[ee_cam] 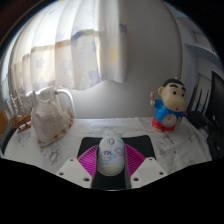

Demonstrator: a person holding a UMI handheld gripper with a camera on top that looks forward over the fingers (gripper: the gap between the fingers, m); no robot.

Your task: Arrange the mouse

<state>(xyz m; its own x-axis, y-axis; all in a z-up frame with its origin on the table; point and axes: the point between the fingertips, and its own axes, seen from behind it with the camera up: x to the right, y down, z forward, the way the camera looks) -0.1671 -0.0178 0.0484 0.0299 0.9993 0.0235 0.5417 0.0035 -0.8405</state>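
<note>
A white computer mouse (110,153) with a small printed drawing on its back stands between my gripper's (111,165) two fingers. The magenta pads (91,158) press against both of its sides, so the gripper is shut on the mouse. The mouse points away from me, over a white table (180,150). I cannot tell whether the mouse rests on the table or is held just above it.
A cartoon boy figure (168,105) in a red shirt stands on the table ahead to the right. A clear plastic bag (50,115) stands ahead to the left. Behind them is a white wall with a curtain (80,50). A dark chair (212,100) is at the far right.
</note>
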